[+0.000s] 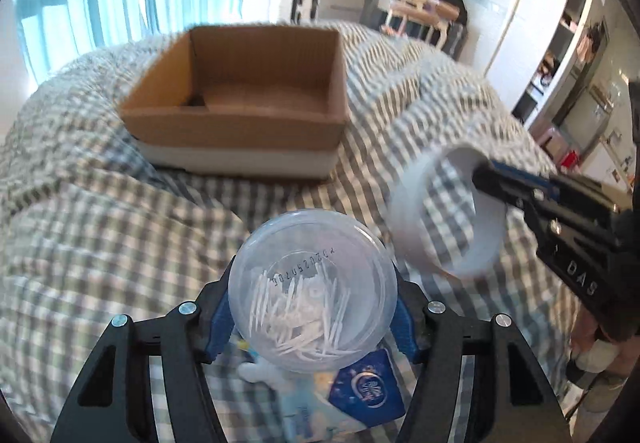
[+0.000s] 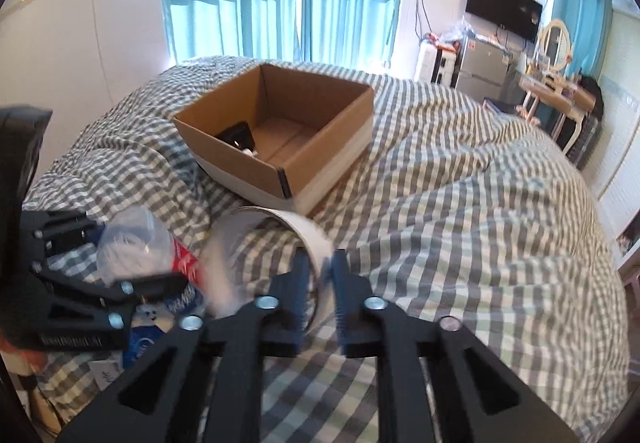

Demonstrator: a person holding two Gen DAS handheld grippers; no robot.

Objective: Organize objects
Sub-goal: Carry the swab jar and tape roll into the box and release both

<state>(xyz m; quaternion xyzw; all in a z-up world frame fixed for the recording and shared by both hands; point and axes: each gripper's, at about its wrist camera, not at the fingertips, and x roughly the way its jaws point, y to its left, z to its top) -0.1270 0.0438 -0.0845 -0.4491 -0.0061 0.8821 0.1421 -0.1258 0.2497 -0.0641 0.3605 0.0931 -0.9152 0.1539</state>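
Note:
My left gripper [image 1: 313, 317] is shut on a clear round plastic tub of cotton swabs [image 1: 313, 289], held above the checked bedspread. In the right wrist view the tub [image 2: 130, 243] sits at the left in the left gripper [image 2: 132, 263]. My right gripper [image 2: 322, 283] is shut on the wall of a white tape roll [image 2: 264, 243], held above the bed. In the left wrist view the roll [image 1: 444, 215] hangs at the right from the right gripper [image 1: 486, 179]. An open cardboard box [image 1: 240, 99] rests on the bed beyond both; it also shows in the right wrist view [image 2: 280, 139].
A small black item [image 2: 238, 137] lies inside the box. A blue and white packet [image 1: 360, 391] lies on the bed under the tub. The checked bedspread [image 2: 460, 223] is rumpled. A dresser, fridge and wardrobes stand beyond the bed.

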